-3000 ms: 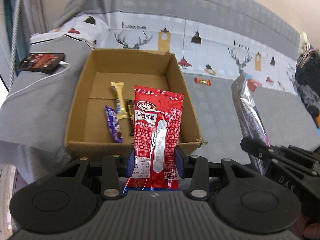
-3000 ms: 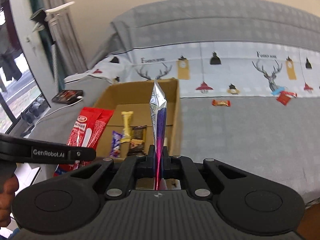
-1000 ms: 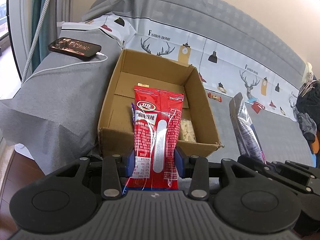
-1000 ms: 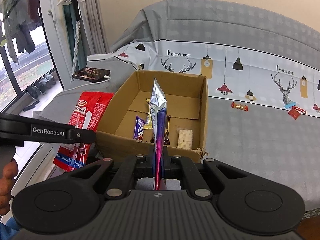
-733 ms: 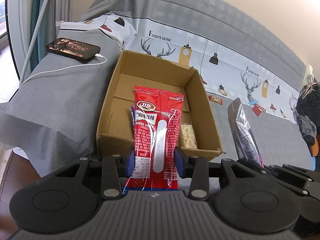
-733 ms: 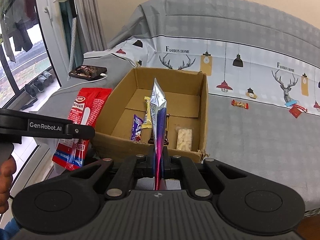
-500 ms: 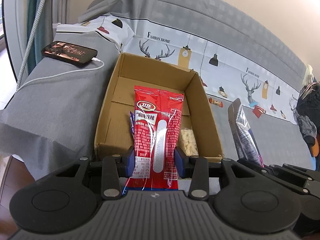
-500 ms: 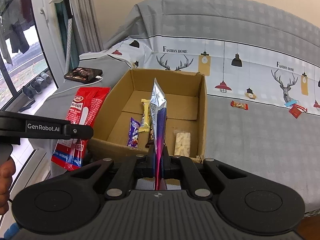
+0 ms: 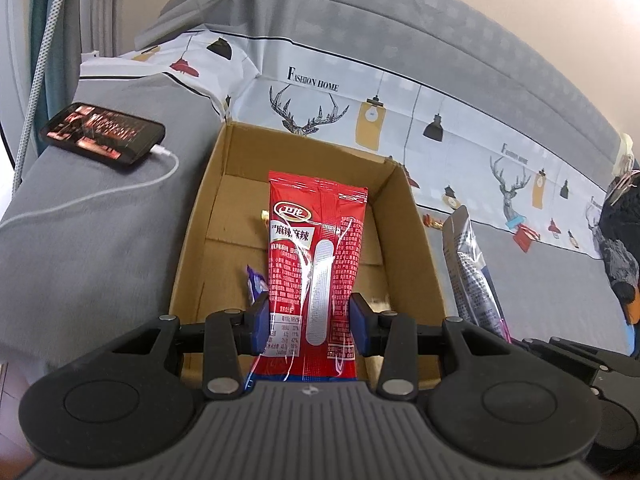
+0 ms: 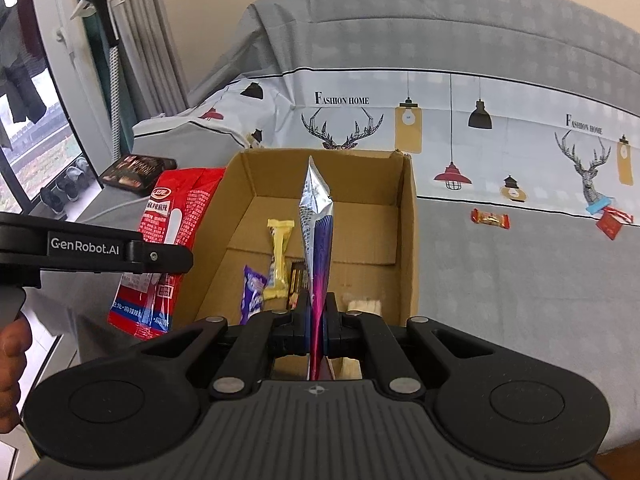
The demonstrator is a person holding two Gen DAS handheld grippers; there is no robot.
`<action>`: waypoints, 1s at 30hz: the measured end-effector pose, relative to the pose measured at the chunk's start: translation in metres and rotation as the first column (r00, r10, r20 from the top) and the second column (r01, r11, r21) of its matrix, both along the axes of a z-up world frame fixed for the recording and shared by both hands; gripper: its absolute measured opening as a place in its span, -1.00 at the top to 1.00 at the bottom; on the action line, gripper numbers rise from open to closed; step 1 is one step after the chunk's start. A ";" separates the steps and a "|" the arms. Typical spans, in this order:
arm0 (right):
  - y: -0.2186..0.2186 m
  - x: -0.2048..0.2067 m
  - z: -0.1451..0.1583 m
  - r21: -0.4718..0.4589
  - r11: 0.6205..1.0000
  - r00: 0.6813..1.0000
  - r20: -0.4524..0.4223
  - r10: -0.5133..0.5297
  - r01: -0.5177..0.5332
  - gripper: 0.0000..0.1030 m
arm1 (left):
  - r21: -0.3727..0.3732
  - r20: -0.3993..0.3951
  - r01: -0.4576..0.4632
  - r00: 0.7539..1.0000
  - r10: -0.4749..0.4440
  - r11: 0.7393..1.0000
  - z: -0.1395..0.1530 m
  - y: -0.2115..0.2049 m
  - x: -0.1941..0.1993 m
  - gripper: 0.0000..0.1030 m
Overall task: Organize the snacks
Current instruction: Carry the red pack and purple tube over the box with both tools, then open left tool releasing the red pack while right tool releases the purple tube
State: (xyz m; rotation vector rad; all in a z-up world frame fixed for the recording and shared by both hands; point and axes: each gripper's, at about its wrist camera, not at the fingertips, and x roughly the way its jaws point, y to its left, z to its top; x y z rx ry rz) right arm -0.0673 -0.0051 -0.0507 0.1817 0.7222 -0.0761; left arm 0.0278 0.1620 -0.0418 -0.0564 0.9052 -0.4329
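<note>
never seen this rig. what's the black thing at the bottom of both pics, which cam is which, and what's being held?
No robot arm here: a person holds a two-finger tool in each hand, and each picture comes from a fisheye camera on one tool, looking along its fingers. The left tool is shut on a red snack packet. The right tool is shut on a silver-and-purple pouch, seen edge-on. Both point at an open cardboard box on a grey-covered sofa, already holding a yellow bar, a purple candy and other small snacks. A small red candy lies outside on the cover, and a phone charges on the armrest.
</note>
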 end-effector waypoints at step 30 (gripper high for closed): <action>-0.025 0.124 -0.066 0.006 1.000 0.993 -0.115 -0.004 0.004 0.91 | 0.117 -0.084 0.010 0.996 0.000 0.993 -0.085 -0.035 0.109 0.12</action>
